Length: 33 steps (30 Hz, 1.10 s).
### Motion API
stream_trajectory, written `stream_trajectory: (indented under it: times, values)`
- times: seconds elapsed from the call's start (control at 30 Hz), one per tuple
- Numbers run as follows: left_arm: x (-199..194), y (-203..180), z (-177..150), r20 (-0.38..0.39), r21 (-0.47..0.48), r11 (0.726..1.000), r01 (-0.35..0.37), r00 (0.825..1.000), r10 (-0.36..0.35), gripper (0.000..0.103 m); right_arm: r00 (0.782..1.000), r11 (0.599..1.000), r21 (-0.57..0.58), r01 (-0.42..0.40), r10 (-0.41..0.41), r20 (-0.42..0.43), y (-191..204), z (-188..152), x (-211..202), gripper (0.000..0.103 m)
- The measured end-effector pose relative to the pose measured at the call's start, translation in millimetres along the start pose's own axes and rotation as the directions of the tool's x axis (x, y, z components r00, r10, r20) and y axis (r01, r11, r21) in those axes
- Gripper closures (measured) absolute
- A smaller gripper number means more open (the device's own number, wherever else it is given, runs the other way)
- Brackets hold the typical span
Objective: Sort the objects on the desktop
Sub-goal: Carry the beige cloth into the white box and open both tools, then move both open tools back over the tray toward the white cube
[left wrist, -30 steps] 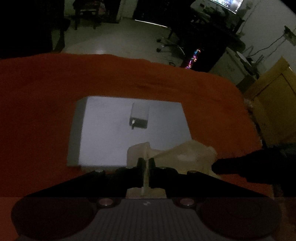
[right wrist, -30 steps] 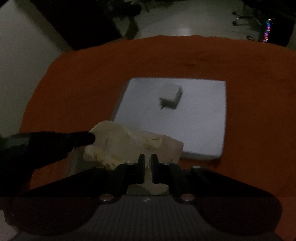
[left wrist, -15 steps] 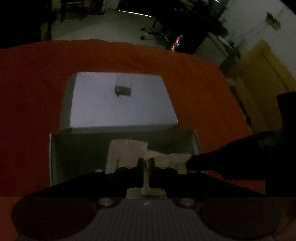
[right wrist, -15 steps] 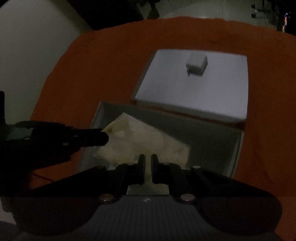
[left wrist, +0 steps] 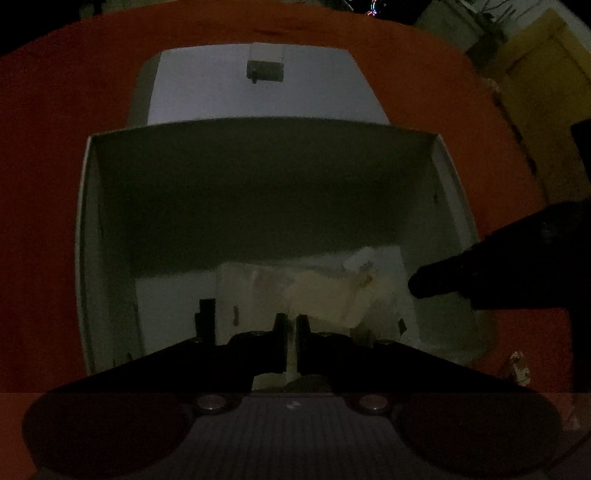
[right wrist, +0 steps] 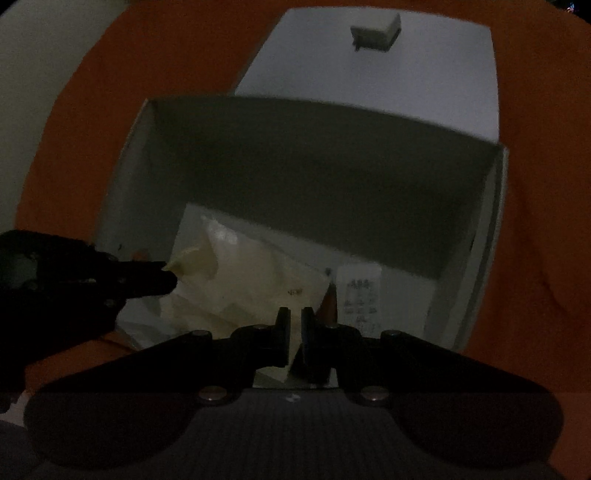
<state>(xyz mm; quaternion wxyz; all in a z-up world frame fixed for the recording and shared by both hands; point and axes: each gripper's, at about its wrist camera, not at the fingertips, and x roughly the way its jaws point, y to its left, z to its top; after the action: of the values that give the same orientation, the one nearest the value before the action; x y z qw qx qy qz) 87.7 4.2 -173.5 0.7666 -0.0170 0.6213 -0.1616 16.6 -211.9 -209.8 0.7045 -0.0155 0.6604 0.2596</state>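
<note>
A pale plastic bag [left wrist: 325, 291] [right wrist: 243, 280] lies low inside an open white box [left wrist: 83, 236] [right wrist: 495, 206] on the orange tablecloth. My left gripper [left wrist: 291, 325] is shut on one edge of the bag, inside the box. My right gripper [right wrist: 295, 319] is shut on the opposite edge. Each gripper shows in the other's view as a dark shape: the right one [left wrist: 480, 273], the left one [right wrist: 110, 280]. Beyond the box lies its flat white lid [left wrist: 258, 92] [right wrist: 388, 81] with a small white charger block [left wrist: 266, 66] [right wrist: 376, 31] on it.
The orange cloth [left wrist: 55, 110] [right wrist: 546, 184] covers the table around the box. A white label or card [right wrist: 360, 295] rests on the box floor at the right. A yellow cabinet [left wrist: 546, 85] stands past the table's right edge.
Both grippers have come down with the bag into the white box. The box walls now fill both views and the lid with the charger has slid toward the top.
</note>
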Motion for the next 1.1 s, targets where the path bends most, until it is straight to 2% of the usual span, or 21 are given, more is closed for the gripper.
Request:
stream_trajectory:
  times: [0.23,0.4,0.43,0.5,0.53,0.57,0.8,1.0,1.1]
  values:
    - [1,-1,-4,-0.007,0.0,1.0,0.002,1.0,-0.002,0.099,0.999,1.0,-0.028,0.008,-0.01,-0.046,14,-12,11,0.094]
    - [-2,1,-2,0.009,-0.019,1.0,0.021,1.0,-0.021,0.096,0.998,1.0,0.007,0.003,-0.003,-0.059,12,-15,9,0.089]
    - [-3,2,-2,0.012,-0.018,1.0,0.018,1.0,-0.018,0.093,0.998,1.0,0.013,0.003,-0.002,-0.058,11,-15,8,0.087]
    - [-5,3,-2,0.02,-0.025,1.0,0.009,1.0,-0.009,0.076,0.999,1.0,0.019,-0.002,0.003,-0.049,11,-15,6,0.078]
    - [-8,3,-2,0.031,-0.031,1.0,0.0,1.0,0.001,0.061,0.999,1.0,0.022,-0.002,0.002,-0.043,11,-16,3,0.078]
    - [-10,3,-1,0.041,-0.037,0.999,-0.008,0.999,0.01,0.056,0.999,1.0,0.025,0.0,0.001,-0.037,11,-16,-1,0.076]
    - [-31,1,7,0.093,-0.03,1.0,0.004,0.996,-0.001,0.056,0.999,0.999,0.031,-0.034,0.034,0.023,17,-3,-33,0.054]
    - [-58,4,34,0.185,-0.035,0.999,0.008,0.983,-0.001,0.056,0.991,0.999,0.021,-0.05,0.047,0.127,13,18,-65,0.043]
    - [-69,11,53,0.232,-0.039,0.999,-0.004,0.973,0.013,0.056,0.987,0.999,0.031,-0.042,0.036,0.156,3,36,-77,0.041]
